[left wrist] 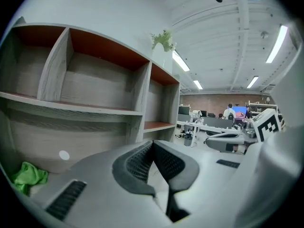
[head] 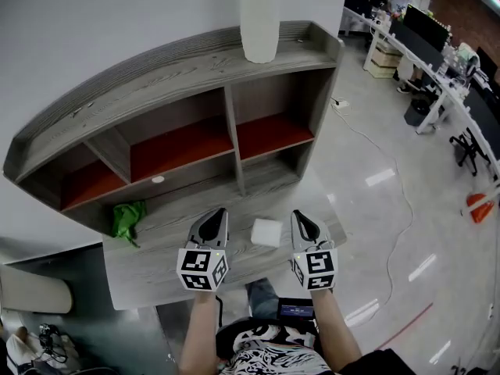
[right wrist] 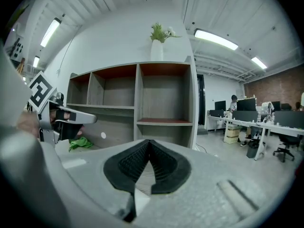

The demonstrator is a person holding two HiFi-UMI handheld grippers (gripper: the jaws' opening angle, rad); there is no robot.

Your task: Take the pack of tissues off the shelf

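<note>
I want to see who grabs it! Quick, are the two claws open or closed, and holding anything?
Left gripper: closed, holding nothing.
Right gripper: closed, holding nothing.

We look along the right gripper point(right wrist: 149, 142): its black ribbed jaws meet at the tips, with nothing between them. Beyond stands the shelf point(right wrist: 139, 103) — grey wood with red-brown undersides, and a white vase point(right wrist: 156, 50) with a green sprig on top. Low at its left lies a green cloth point(right wrist: 80, 143). Nearer us, the left gripper point(right wrist: 88, 118) juts in from the left edge. At right we see desks point(right wrist: 256, 122) with monitors.
</note>
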